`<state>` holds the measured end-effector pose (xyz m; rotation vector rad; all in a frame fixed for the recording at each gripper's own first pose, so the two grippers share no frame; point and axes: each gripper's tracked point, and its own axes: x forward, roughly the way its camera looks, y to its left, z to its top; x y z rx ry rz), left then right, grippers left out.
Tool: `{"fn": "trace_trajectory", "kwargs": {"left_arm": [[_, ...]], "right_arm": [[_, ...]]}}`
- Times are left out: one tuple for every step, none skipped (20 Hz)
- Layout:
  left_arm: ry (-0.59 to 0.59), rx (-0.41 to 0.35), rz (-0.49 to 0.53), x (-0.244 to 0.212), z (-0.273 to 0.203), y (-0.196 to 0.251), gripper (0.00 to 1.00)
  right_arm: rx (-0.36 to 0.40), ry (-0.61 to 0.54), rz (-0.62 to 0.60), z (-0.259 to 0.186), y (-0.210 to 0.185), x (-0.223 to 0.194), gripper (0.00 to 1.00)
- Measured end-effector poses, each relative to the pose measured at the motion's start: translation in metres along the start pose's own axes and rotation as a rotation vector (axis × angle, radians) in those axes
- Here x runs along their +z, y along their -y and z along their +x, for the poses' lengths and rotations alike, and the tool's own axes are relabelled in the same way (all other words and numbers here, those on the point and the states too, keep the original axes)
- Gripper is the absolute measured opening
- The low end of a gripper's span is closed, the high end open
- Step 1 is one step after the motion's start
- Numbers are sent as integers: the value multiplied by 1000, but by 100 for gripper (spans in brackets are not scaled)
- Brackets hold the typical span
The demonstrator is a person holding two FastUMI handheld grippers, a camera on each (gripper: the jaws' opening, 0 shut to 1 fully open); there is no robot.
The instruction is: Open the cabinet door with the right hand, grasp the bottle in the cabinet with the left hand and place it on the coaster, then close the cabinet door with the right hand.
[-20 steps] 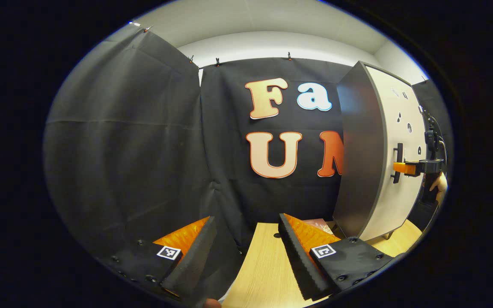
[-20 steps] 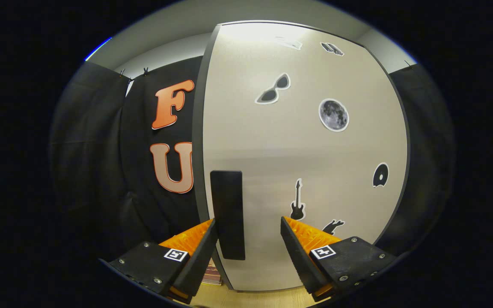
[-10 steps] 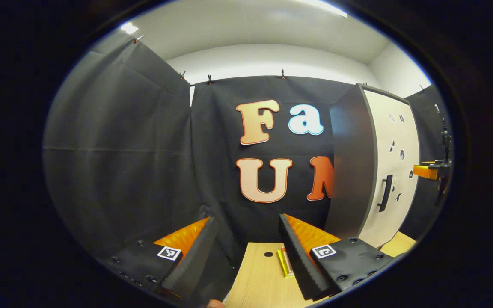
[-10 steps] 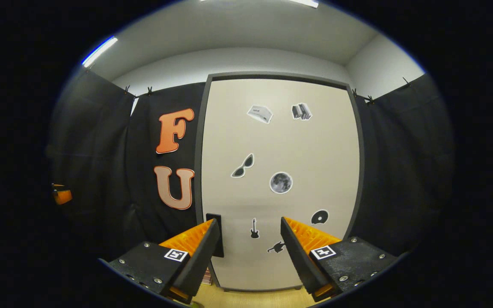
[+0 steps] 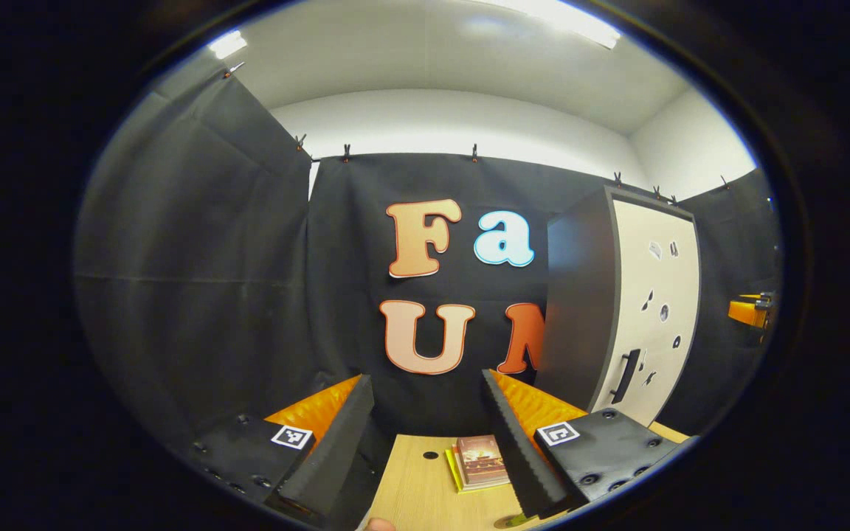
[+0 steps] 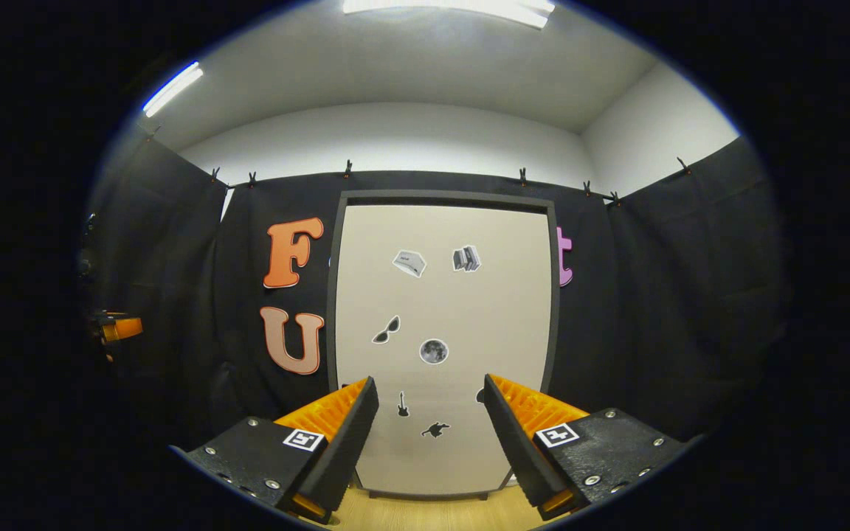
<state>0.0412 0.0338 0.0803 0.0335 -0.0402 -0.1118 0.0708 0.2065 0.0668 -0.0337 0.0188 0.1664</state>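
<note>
Both spread, empty grippers, left gripper (image 5: 425,435) and right gripper (image 6: 431,435), have backed farther from the closed cabinet door (image 6: 443,332).

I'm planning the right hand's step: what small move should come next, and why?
Probably advance the right gripper toward the black bar handle of the beige cabinet door: the door looks shut, and the jaws stand open, empty and well short of it.

The door (image 6: 443,310) looks smooth and matt, with flat paper-like stickers (image 6: 433,351). The bench (image 5: 417,490) shows pale wood grain. The book (image 5: 479,460) has a glossy cover. The fingers (image 5: 513,431) carry ribbed, rough-looking pads.
</note>
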Motion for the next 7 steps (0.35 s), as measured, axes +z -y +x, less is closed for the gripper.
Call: {"fn": "trace_trajectory", "kwargs": {"left_arm": [[12,-9,1,12,-2,2,95],[27,-12,2,25,-3,2,95],[39,-15,0,37,-3,3,95],[47,-26,-8,46,-6,6,94],[54,-43,-18,54,-8,12,94],[61,-64,-29,62,-12,18,94],[67,-78,-35,67,-14,21,94]], "right_arm": [[-3,8,-6,-6,3,6,89],[-6,16,-10,-14,5,13,89],[-9,23,-11,-20,7,19,89],[-13,32,-13,-28,10,27,89],[-20,39,-18,-33,13,33,89],[-32,48,-26,-39,17,39,89],[-42,59,-33,-44,19,45,89]]}}
